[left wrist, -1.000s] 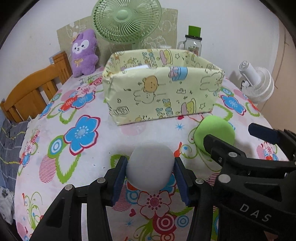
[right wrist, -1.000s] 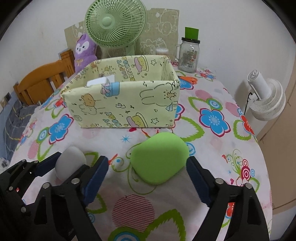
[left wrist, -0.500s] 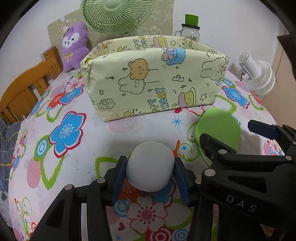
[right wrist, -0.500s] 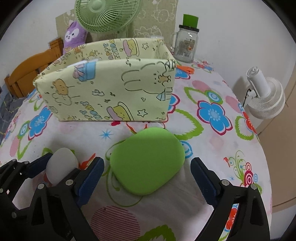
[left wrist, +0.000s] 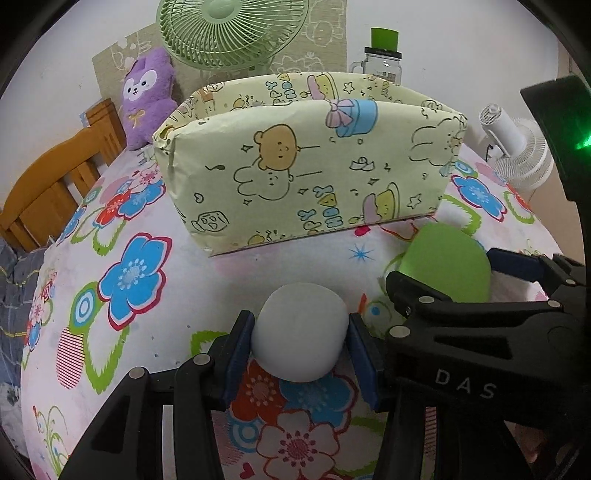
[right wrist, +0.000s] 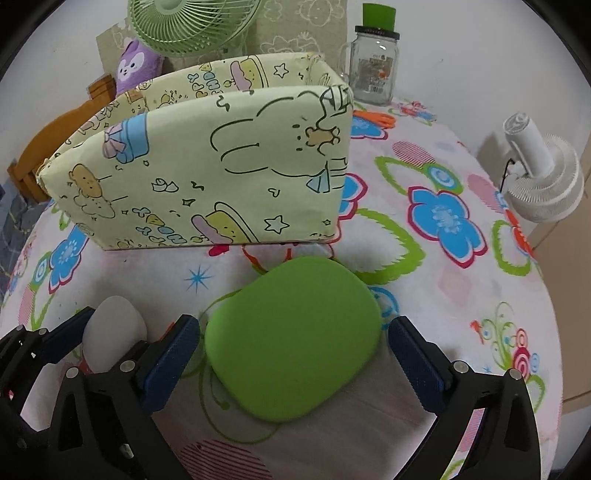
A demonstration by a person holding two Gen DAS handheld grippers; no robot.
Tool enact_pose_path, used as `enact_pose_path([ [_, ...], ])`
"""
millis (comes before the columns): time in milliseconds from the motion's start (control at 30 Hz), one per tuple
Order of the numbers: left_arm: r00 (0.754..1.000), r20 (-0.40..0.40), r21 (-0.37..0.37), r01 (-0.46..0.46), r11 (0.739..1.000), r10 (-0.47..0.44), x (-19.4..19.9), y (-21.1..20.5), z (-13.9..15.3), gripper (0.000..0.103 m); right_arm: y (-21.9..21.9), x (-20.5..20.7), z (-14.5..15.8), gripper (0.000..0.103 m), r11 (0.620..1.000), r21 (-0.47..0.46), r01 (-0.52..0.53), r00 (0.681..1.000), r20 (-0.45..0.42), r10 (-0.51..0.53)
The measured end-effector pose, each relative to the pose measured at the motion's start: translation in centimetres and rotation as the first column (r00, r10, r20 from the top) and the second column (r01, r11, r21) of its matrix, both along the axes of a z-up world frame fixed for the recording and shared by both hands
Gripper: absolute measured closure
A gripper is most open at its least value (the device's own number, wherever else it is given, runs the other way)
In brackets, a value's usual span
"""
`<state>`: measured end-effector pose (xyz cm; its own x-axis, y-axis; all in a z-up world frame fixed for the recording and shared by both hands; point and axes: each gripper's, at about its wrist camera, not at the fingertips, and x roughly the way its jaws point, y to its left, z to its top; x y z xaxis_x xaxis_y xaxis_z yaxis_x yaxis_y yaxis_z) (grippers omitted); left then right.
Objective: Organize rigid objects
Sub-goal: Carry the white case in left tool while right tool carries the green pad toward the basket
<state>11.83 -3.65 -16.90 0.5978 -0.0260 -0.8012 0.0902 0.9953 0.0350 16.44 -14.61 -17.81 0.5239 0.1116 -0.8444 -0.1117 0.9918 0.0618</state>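
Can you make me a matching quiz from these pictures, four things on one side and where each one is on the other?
Things:
1. white case
2. green case
3. purple plush toy
4. glass jar

Places:
A. behind the storage box, on its left
B. gripped by the left gripper
C. behind the box, on its right
D. lying on the tablecloth between the right gripper's open fingers

Pairs: 1-B, 2-D, 3-A, 4-C

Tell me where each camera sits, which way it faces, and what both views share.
Left wrist: on the left gripper, angled down at the white egg-shaped object it clamps; right gripper intrudes at right.
Right wrist: on the right gripper, jaws just opened, straddling the green case.
Shared: both objects, yellow fabric box, green fan, floral tablecloth.
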Motion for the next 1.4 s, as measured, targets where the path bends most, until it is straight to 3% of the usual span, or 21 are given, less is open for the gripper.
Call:
enact_pose_path([
  [467,1.0,0.007,0.027,0.001,1.0,-0.001,-0.2,0.0,0.0,0.051,0.5,-0.1,0.0,0.002,1.0,-0.013,-0.02,1.0,-0.01,0.02],
  [600,1.0,0.001,0.016,-0.008,1.0,0.008,-0.3,0.3,0.0,0.051,0.9,-0.7,0.2,0.007,1.0,-0.009,-0.024,1.0,-0.001,0.024],
  [933,1.0,-0.006,-0.017,0.001,1.0,-0.001,-0.6,0.5,0.0,0.051,1.2,-1.1,1.1,0.007,0.999,-0.051,-0.003,1.0,0.022,0.004],
  [1400,0.999,0.042,-0.041,0.008,0.999,-0.006,-2.3,0.6,2.5,0.051,1.1,-3.0,3.8,0.007,1.0,-0.029,0.008,0.997,0.075,-0.006],
])
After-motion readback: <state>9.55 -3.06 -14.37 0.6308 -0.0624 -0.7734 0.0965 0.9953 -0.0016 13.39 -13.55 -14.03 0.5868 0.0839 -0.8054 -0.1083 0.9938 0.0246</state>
